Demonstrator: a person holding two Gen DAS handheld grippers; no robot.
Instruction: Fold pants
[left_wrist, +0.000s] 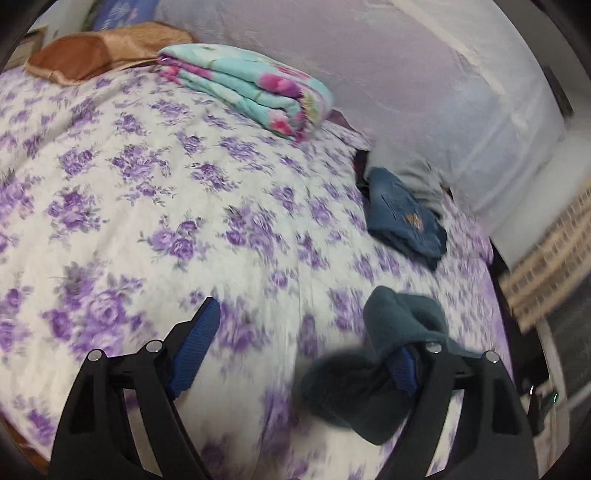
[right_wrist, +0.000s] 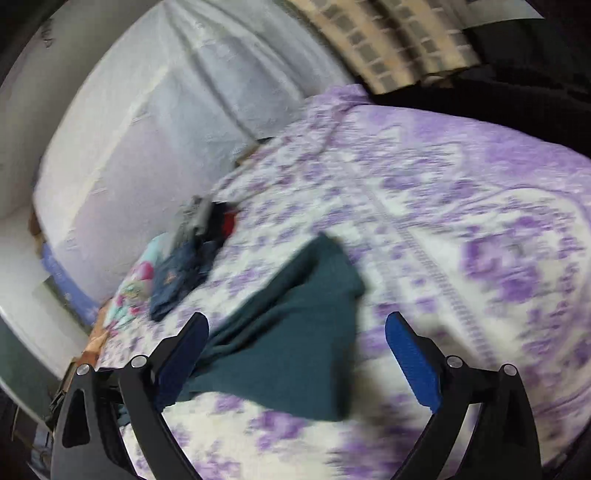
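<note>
**Both grippers released over bed; teal pants bunched at near right**

No brand, label or legible writing shows in either view. The only marking is an orange-brown embroidered patch on the folded denim garment (left_wrist: 404, 218), too blurred to read.

My left gripper (left_wrist: 303, 354) stands wide apart, released, blue pads facing one another. The teal pants (left_wrist: 373, 369) lie bunched on the bed, draped over and hiding most of that gripper's right-hand finger; whether the cloth is caught on it or only lying across it, I cannot tell. My right gripper (right_wrist: 295, 354) is likewise spread, holding nothing; in its view the pants (right_wrist: 288, 332) lie as a flattened wedge between the fingers, touching the left-hand finger and apart from the right-hand one.

The floral bedspread (left_wrist: 155, 206) gives a broad bare stretch to the left of the pants. At the far side, a folded turquoise-and-pink quilt (left_wrist: 251, 88) sits near the white-draped wall (left_wrist: 424, 74), with an orange-brown cushion (left_wrist: 92, 51) beside it. The denim garment lies near the bed's right edge, touching a grey garment (left_wrist: 417, 173), and is well apart from the pants. A woven basket (left_wrist: 550, 258) stands beyond the bed's right edge. Both views are motion-blurred.
</note>
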